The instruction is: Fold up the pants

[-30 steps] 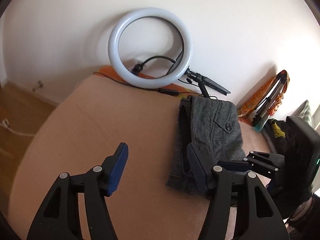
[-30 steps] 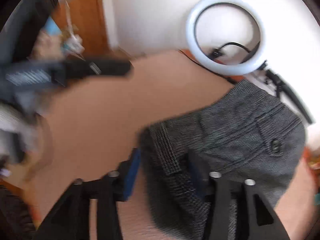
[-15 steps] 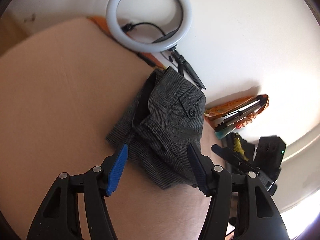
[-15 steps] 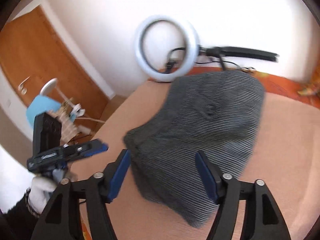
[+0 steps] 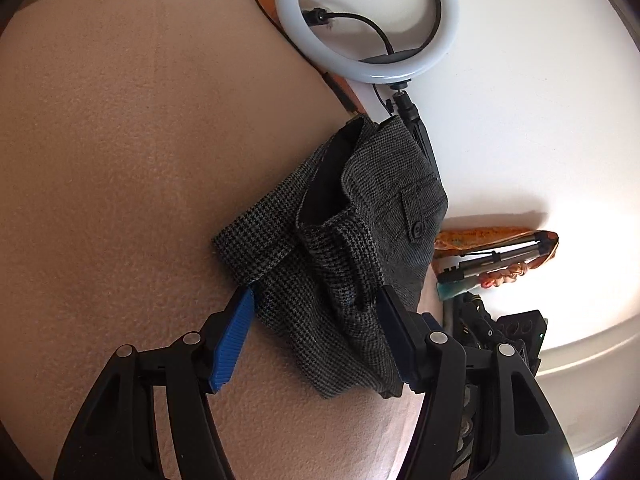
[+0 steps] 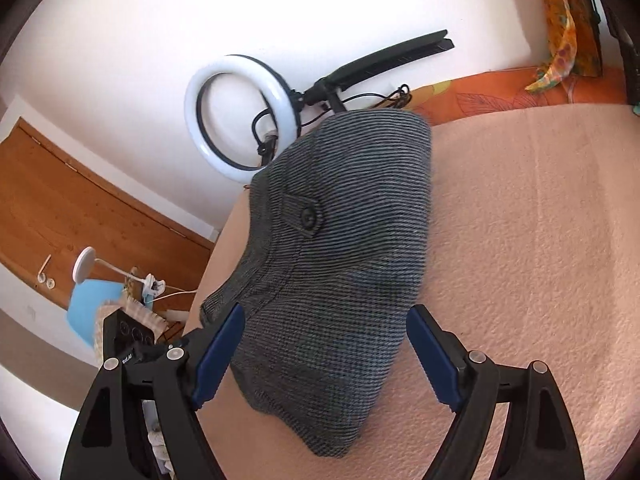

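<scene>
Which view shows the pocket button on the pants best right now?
The right wrist view: the pocket button sits large and face-on on its flap, with the pants filling the frame. The left wrist view also shows the button, but smaller and near the bundle's far edge.

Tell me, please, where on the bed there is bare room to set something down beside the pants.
Free: the wide stretch of blanket to the view's left of the pants, and the patch to their right in the right wrist view. Crowded: the wall edge, where the ring light and a folded tripod lie.
</scene>
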`<state>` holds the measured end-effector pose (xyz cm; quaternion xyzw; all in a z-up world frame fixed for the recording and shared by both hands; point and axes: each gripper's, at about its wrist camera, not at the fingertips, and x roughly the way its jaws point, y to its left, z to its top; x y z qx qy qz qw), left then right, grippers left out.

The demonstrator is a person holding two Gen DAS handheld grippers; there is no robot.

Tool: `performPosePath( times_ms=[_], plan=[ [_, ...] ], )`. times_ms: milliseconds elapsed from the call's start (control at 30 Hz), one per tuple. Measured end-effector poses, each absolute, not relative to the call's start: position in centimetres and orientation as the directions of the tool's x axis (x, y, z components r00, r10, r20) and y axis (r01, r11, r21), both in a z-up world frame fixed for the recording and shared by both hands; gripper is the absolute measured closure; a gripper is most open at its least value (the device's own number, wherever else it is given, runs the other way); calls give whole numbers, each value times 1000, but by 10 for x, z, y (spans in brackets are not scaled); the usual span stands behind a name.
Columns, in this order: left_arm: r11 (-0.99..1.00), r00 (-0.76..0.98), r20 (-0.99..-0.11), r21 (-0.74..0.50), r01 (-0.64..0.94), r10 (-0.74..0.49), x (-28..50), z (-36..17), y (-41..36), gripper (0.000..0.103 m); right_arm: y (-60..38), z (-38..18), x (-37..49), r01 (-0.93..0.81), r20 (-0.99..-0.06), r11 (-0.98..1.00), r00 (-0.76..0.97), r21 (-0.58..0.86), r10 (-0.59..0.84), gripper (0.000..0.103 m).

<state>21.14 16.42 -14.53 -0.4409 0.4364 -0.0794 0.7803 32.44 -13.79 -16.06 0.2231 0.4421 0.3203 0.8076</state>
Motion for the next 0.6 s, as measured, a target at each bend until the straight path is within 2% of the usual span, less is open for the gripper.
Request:
performPosePath(
  times_ms=[300,500,600],
  plan=[
    [577,647,-588,-771,-269,-485,228,-150,158,33,-142,-178,356,-228,-573,688,411,689,709,17],
    [547,670,-562,-793,-269,-485,235,-155,161,33,-147,-188,384,-190,-570,695,445,694,691,17],
    [543,666,-564,-794,-274,-488,234,-154,162,33,-149,-192,393,-184,-536,672,470,717,701,20]
  ],
)
